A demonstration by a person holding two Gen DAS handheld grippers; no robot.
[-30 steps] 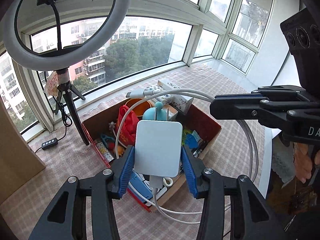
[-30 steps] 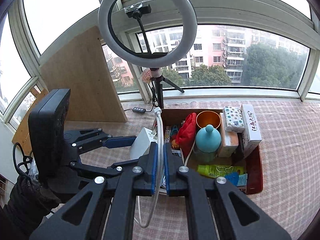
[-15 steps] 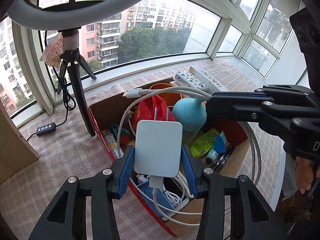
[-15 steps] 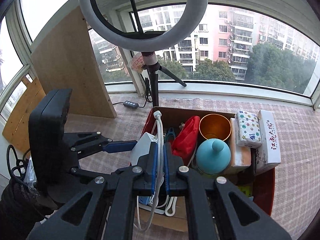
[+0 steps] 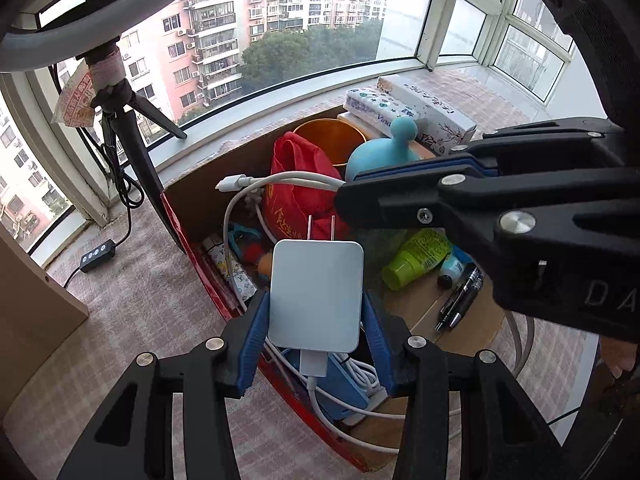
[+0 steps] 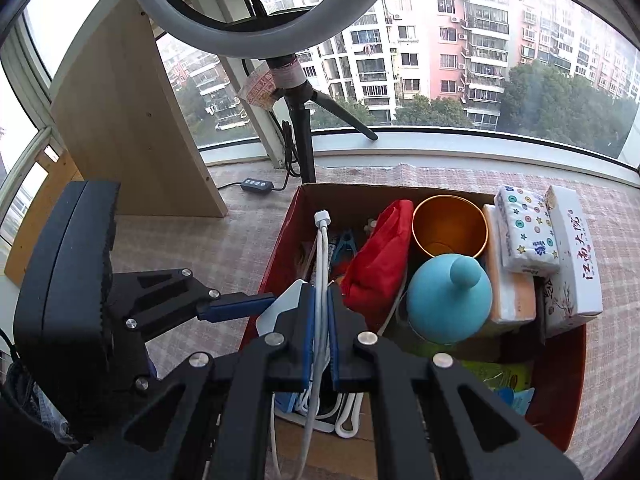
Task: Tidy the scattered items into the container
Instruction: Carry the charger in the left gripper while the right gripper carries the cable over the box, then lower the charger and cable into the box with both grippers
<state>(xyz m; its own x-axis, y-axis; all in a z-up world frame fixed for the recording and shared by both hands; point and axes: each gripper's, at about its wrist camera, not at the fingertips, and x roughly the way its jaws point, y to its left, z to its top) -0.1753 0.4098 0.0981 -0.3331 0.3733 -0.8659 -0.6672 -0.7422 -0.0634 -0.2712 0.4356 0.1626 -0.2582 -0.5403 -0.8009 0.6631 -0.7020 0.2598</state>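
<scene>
Charger (image 5: 316,296) hangs over box's red edge (image 5: 208,280).

The white box (image 6: 573,256) reads "江南大院"; the right gripper (image 5: 352,188) shows "DA".

Black hand-held gripper (image 5: 316,316), blue pads (image 5: 252,344)
</scene>
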